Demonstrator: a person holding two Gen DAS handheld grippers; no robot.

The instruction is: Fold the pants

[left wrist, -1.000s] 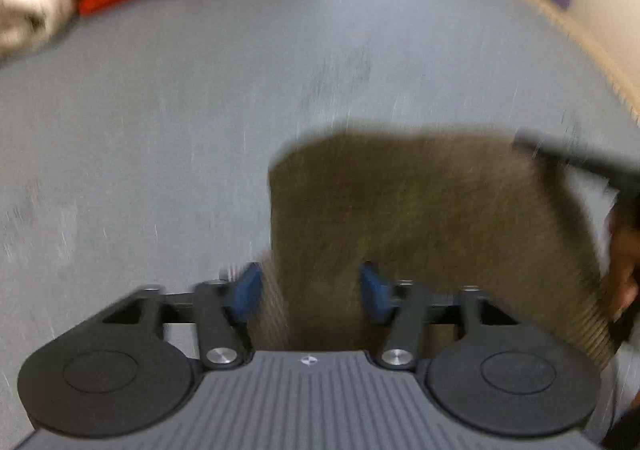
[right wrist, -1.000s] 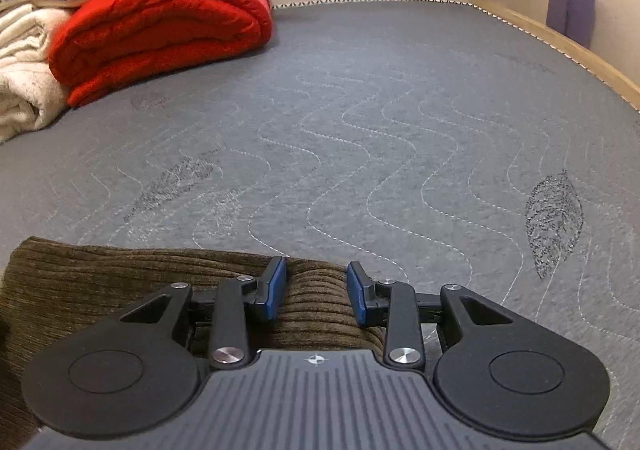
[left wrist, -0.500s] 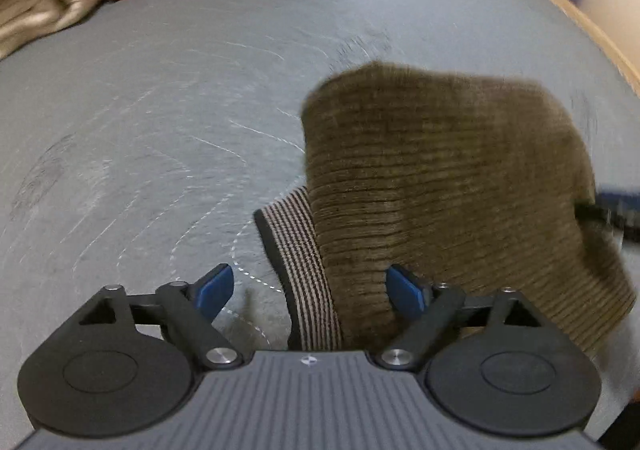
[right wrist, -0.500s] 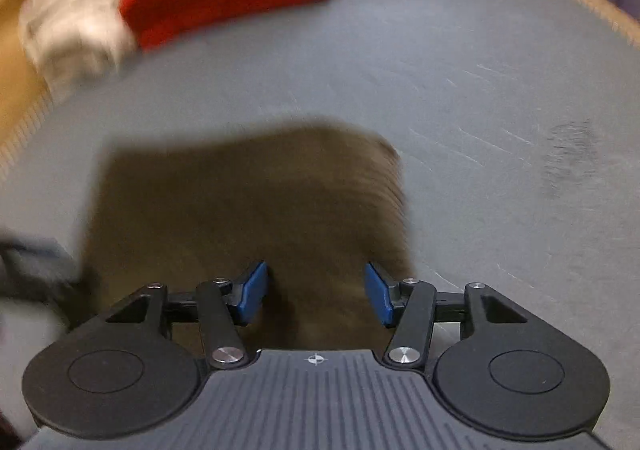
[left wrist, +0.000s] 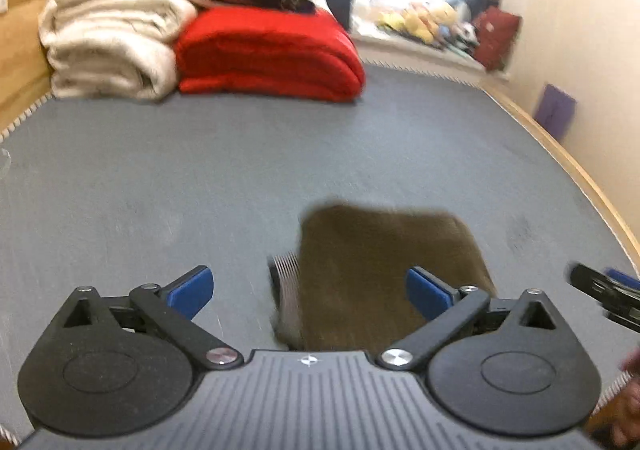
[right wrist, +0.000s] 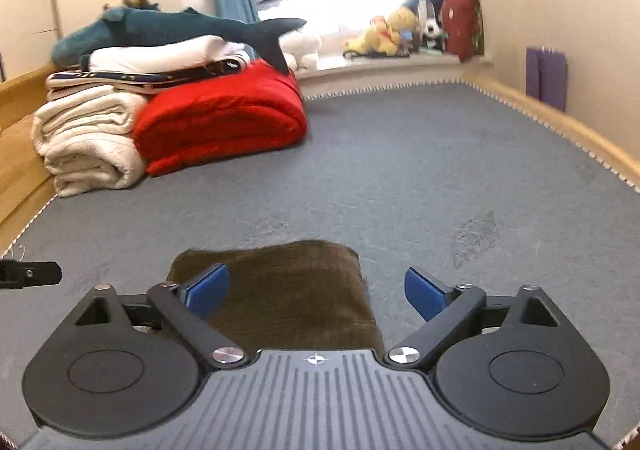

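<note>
Both your tools, left (left wrist: 310, 286) and right (right wrist: 316, 288), are spreading wide, gripping nothing, above the folded pants (left wrist: 384, 266) on the bed (left wrist: 200, 177), their near edge hidden behind the tool bodies, left view blurred.

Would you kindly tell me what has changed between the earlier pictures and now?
Both tools let go of the olive-brown corduroy pants: the left tool and right tool had clamped the fabric, and their jaws are now opening with nothing pressed between them. Both drew back upward, so the folded pants lie flat on the grey quilted mattress. The red folded blanket stayed put.
</note>
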